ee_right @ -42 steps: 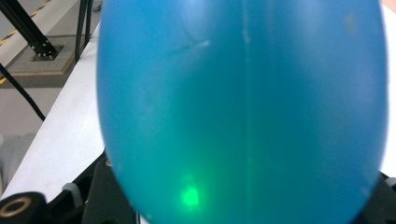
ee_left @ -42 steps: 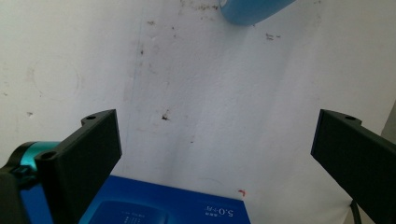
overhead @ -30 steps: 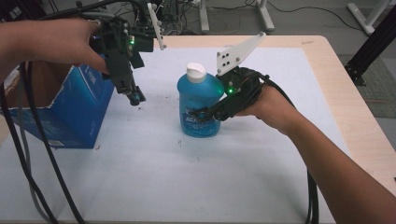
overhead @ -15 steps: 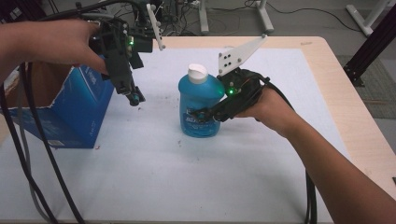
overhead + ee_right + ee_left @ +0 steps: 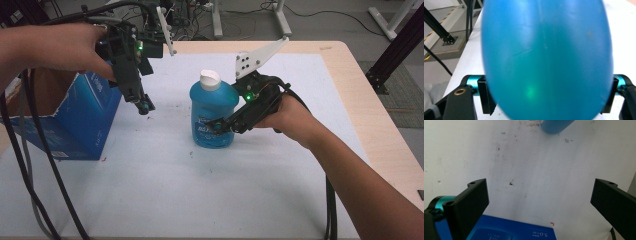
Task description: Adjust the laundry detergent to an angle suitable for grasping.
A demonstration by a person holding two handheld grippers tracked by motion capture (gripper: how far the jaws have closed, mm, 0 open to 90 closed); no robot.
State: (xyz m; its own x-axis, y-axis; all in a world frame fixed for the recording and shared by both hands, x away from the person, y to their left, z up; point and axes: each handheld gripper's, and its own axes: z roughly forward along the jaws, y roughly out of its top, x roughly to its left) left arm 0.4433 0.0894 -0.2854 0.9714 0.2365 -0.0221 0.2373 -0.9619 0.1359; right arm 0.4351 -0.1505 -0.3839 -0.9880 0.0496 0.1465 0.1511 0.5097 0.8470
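Observation:
A blue bottle (image 5: 212, 112) with a white cap (image 5: 210, 80) stands upright on the white table cover (image 5: 165, 190). My right gripper (image 5: 220, 127) reaches in from the right, level with the bottle's lower half. Its jaws have just been opening and now stand on either side of the bottle (image 5: 546, 57) without pressing it. My left gripper (image 5: 142, 105) hangs pointing down above the cover, left of the bottle and beside a blue cardboard box (image 5: 85, 125). In its own view the left gripper (image 5: 540, 195) is wide open with nothing between its fingers, and the bottle's base (image 5: 555, 125) shows at the top edge.
The blue box (image 5: 511, 232) stands open at the table's left edge. Black cables (image 5: 35, 165) trail from the left gripper down the near left side. The wooden table edge (image 5: 370, 115) runs along the right. Black frame legs (image 5: 395, 45) stand beyond the table.
Both hands and the bottle keep their places. The right gripper's jaws look slightly wider around the bottle than before.

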